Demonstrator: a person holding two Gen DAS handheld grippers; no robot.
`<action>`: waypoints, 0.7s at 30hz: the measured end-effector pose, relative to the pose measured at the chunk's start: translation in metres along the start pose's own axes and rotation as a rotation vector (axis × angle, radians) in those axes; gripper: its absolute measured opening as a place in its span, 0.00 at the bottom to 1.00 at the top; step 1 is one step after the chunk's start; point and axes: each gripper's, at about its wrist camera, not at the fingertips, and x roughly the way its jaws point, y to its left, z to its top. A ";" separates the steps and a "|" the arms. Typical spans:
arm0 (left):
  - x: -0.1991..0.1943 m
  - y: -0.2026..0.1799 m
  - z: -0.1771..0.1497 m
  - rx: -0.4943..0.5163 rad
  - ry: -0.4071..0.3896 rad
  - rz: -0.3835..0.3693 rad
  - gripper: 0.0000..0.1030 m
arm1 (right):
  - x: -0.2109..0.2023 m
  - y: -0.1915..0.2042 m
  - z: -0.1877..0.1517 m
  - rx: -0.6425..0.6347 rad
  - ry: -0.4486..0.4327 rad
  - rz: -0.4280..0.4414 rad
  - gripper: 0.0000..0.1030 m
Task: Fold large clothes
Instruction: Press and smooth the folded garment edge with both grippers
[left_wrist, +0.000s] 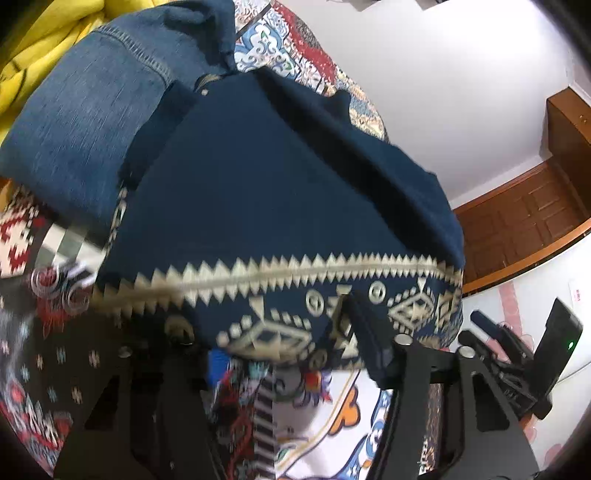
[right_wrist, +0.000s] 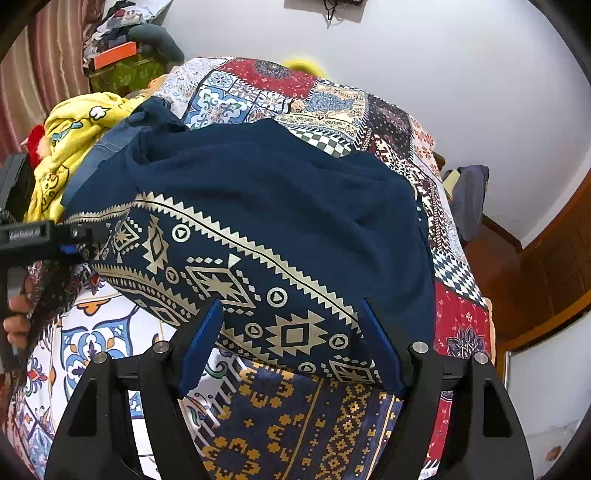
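A navy garment (right_wrist: 280, 199) with a cream geometric border lies folded on the patchwork bedspread (right_wrist: 280, 417); it also shows in the left wrist view (left_wrist: 258, 192). My right gripper (right_wrist: 291, 343) is open, its blue fingers (right_wrist: 201, 343) astride the garment's patterned hem, not closed on it. My left gripper (left_wrist: 273, 347) is open at the hem's other end, one finger (left_wrist: 369, 343) over the border. The left gripper also shows at the left edge of the right wrist view (right_wrist: 74, 240).
Blue jeans (left_wrist: 81, 136) lie just beyond the navy garment, with a yellow garment (right_wrist: 74, 147) behind them. The bedspread's edge drops off at the right (right_wrist: 476, 317). A wooden door (left_wrist: 524, 218) and white wall stand beyond the bed.
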 end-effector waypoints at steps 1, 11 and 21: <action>-0.001 -0.001 0.003 -0.003 -0.010 0.000 0.46 | 0.001 -0.001 0.000 0.000 0.002 -0.004 0.70; -0.003 -0.006 0.011 0.023 -0.143 0.054 0.42 | 0.001 -0.013 0.001 0.051 0.003 0.008 0.70; -0.001 -0.029 0.027 0.125 -0.216 0.236 0.14 | 0.006 -0.014 -0.003 0.038 0.027 -0.002 0.70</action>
